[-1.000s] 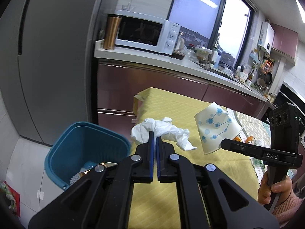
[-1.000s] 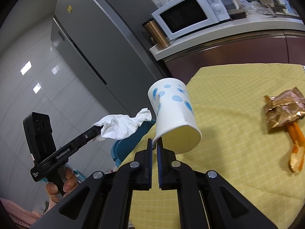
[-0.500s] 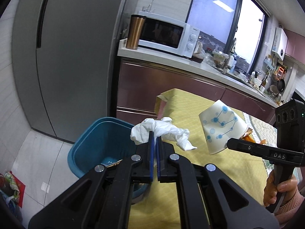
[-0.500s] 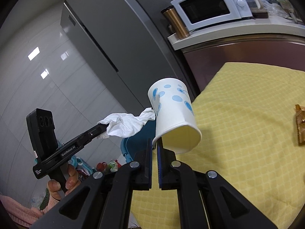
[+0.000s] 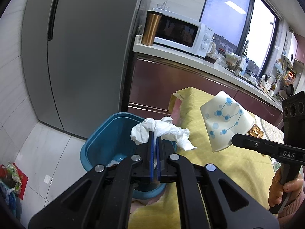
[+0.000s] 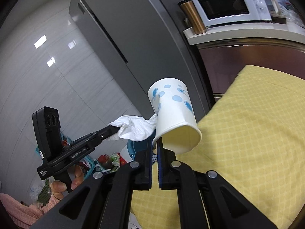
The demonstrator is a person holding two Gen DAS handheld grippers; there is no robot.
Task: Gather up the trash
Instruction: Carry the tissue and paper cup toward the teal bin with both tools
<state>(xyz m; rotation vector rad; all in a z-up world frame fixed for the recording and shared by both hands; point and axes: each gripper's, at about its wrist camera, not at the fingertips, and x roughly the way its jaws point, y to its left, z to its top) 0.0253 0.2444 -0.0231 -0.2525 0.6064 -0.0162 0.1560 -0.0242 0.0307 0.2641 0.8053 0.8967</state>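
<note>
My left gripper (image 5: 155, 136) is shut on a crumpled white tissue (image 5: 162, 131), held just over the near rim of the blue trash bin (image 5: 106, 135) on the floor. My right gripper (image 6: 156, 141) is shut on the rim of a white paper cup with blue dots (image 6: 174, 118), tipped with its mouth toward me, above the table's left edge. In the left wrist view the paper cup (image 5: 224, 122) hangs to the right of the tissue over the yellow tablecloth (image 5: 228, 164). In the right wrist view the tissue (image 6: 135, 126) touches the cup's left side, and the bin (image 6: 133, 148) peeks out below.
A grey fridge (image 5: 80, 57) stands behind the bin. A counter carries a microwave (image 5: 181, 34) and a copper tumbler (image 5: 151, 28). A brown wrapper (image 5: 256, 131) lies on the table behind the cup. Bags and clutter (image 5: 9, 179) sit on the floor at left.
Both grippers have swung left with their loads, from over the table toward the bin. The bin now lies directly under the tissue, and the wrapper has left the right wrist view.
</note>
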